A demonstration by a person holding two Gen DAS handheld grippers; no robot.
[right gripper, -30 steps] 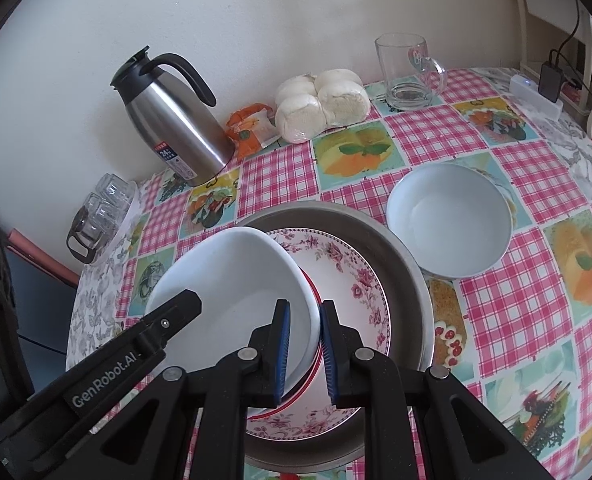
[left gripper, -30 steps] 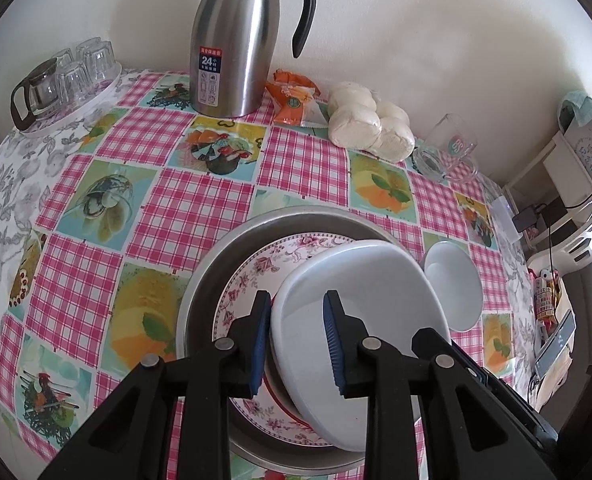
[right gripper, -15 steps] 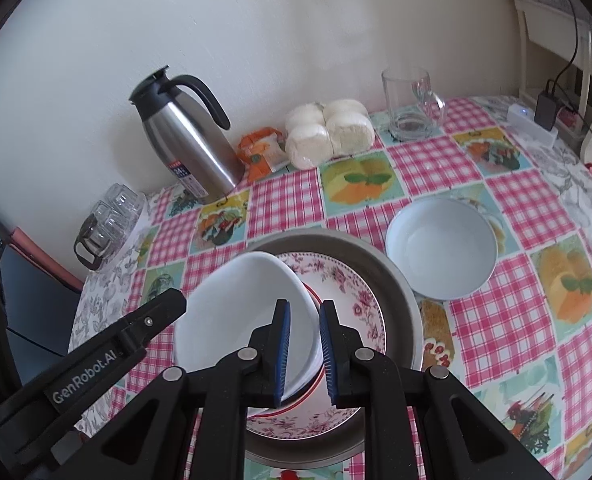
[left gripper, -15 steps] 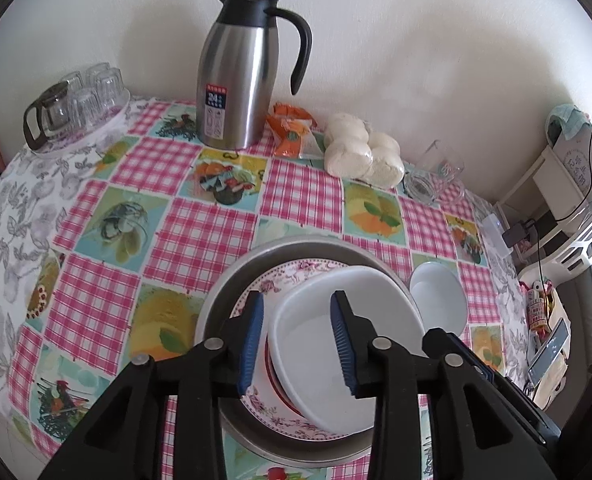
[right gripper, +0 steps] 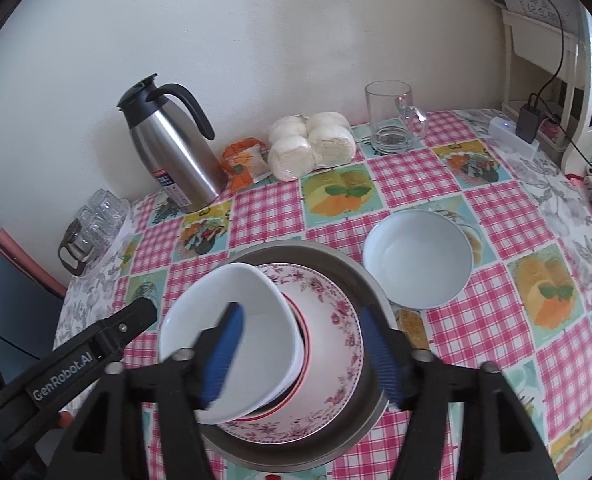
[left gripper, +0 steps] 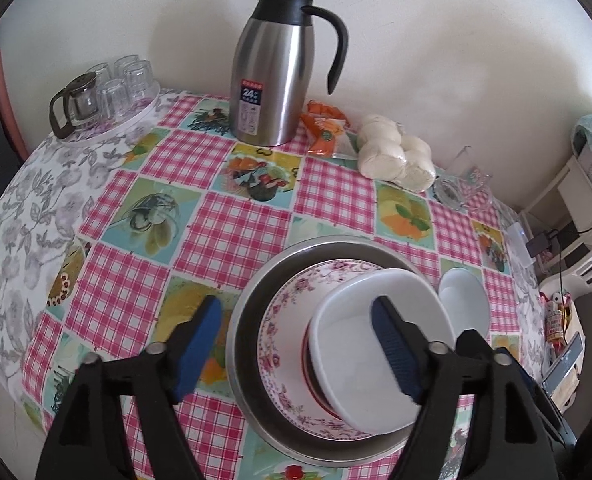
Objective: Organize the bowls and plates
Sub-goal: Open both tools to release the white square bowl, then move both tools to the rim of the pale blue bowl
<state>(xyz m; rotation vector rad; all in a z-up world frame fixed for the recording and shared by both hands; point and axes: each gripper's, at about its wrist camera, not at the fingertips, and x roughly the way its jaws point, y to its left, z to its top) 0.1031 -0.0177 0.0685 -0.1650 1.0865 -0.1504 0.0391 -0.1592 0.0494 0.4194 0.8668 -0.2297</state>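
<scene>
Both of my tools have just let go. The left tool point(left gripper: 296, 350) and the right tool point(right gripper: 299, 354) have each been opening their blue pads in the last moment, and neither pad presses on anything now, so both stand released with the jaws wide. A second ago they were clamped on opposite rims of the white rounded-square ceramic bowl point(left gripper: 379, 344); now that bowl is on its own.

I take the round stainless-steel basin point(left gripper: 252, 308) as my landmark. Inside the basin lies the pink floral-rimmed plate point(left gripper: 284, 332), on the plate I see a red-rimmed dish, mostly hidden, and the white bowl rests on top of that. From the right wrist view the bowl point(right gripper: 232, 312) looks tilted, leaning toward the side of the basin nearer the left tool's black arm; I cannot tell whether it is fully seated or only propped on the dish below.

Just beside the basin, on the side away from that arm, a round white bowl point(right gripper: 417, 258) is still loose on the pink checked tabletop point(right gripper: 415, 176). Beyond the basin, by the wall, stands the steel thermos jug point(left gripper: 272, 80).

My reading: the square bowl's placement is done, and the loose round bowl is the likely next piece to stack. If the square bowl sits crooked, a second bowl on it could slide.
</scene>
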